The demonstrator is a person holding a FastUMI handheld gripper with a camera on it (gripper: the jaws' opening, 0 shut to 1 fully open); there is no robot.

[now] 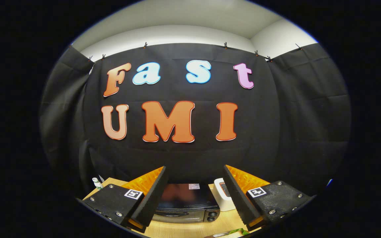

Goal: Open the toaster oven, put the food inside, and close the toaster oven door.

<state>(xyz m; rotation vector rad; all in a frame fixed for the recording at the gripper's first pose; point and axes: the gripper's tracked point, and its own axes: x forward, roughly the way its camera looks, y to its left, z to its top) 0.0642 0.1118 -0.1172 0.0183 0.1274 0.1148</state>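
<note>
The tongs (195, 195) stand wide open, gripping nothing; the toaster oven (187, 203) sits between them, beyond.

Light fell evenly from above, leaving the ceiling (190, 19) bright. Fisheye distortion bowed the edges. The toaster oven (187, 203) top carried a soft reddish reflection; focus stayed sharp.

Ahead of my spread-fingered tool (195, 195), the toaster oven (187, 205) is glossy black; beside it stand a white device (223, 198) and pale wood-grain bench (184, 229).
</note>
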